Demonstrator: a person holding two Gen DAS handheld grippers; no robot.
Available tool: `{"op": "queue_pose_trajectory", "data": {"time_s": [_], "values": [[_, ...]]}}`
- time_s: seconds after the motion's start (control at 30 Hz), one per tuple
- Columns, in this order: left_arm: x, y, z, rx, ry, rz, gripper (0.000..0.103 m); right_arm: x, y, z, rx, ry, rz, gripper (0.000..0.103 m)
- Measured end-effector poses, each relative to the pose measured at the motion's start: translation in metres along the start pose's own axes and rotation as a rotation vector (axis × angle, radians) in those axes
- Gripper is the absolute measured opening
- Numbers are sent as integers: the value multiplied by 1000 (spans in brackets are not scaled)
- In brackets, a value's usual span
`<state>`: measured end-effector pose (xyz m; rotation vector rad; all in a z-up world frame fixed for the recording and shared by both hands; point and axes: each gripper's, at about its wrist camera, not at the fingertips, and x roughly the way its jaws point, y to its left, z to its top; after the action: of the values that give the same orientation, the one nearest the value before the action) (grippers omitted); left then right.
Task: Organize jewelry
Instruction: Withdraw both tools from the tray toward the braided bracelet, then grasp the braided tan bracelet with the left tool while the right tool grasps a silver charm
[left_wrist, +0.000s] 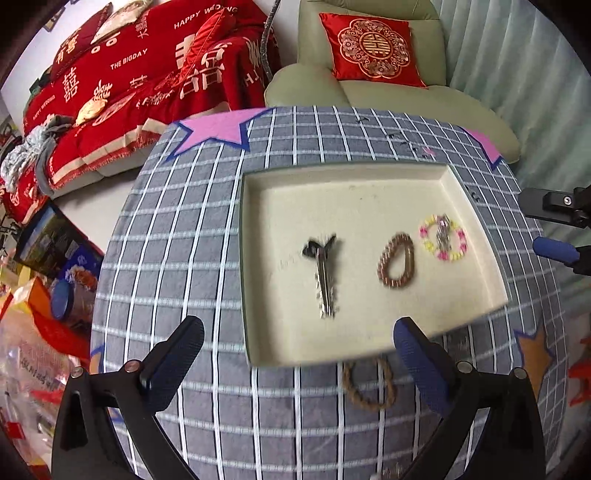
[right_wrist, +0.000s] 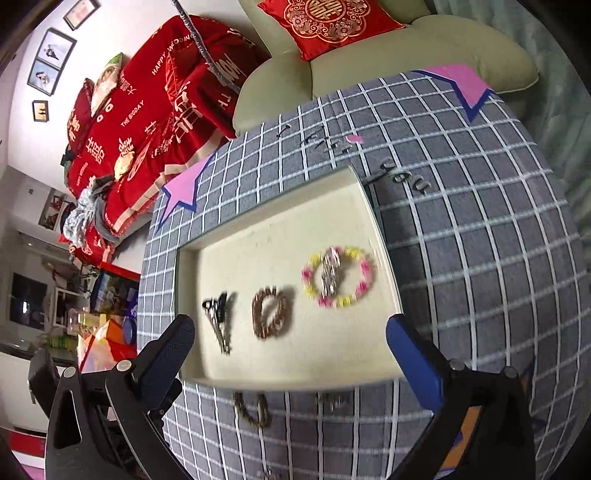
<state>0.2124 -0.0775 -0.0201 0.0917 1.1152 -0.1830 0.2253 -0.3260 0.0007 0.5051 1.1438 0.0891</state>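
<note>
A cream tray (left_wrist: 258, 258) (right_wrist: 369, 354) lies on a grey checked tablecloth. In it lie a silver hair clip with a black bow (left_wrist: 323, 273) (right_wrist: 218, 321), a brown bead bracelet (left_wrist: 396, 265) (right_wrist: 269, 313), and a pink-and-yellow bead bracelet (left_wrist: 442, 237) (right_wrist: 337, 277) with a silver piece across it. A tan rope bracelet (left_wrist: 367, 387) (right_wrist: 253, 408) lies on the cloth just in front of the tray. My left gripper (left_wrist: 295, 354) is open and empty above the tray's near edge. My right gripper (right_wrist: 291, 350) is open and empty too; it also shows in the left wrist view (left_wrist: 554, 229).
A small silver item (right_wrist: 334, 402) lies on the cloth (left_wrist: 184, 221) right of the rope bracelet. A pale green armchair (left_wrist: 388, 96) with a red cushion (left_wrist: 373, 48) stands behind the round table. A red-covered sofa (left_wrist: 122, 92) is at the back left. Boxes and bags (left_wrist: 48, 288) sit left.
</note>
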Motion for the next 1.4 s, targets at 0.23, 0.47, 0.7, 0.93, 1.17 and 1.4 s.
{"op": "queue_pose_trajectory", "data": {"time_s": [0.23,0.47,0.7,0.93,1.17,1.4], "values": [[-9,10,-40,-32,74,-42,103,-16,2,-40,-23,30,-26,103],[7,8,-68,-67,167,-71,103,2,-11,-78,-43,137,-125,103],[36,7,-71,-133,232,-67,103,27,-22,-90,-63,206,-200,103],[50,2,-70,-188,227,-43,103,46,-21,-86,-93,229,-226,92],[68,-10,-66,-192,239,-26,98,70,-22,-81,-117,262,-248,72],[76,-24,-61,-185,229,-8,92,82,-14,-76,-168,257,-252,66]]}}
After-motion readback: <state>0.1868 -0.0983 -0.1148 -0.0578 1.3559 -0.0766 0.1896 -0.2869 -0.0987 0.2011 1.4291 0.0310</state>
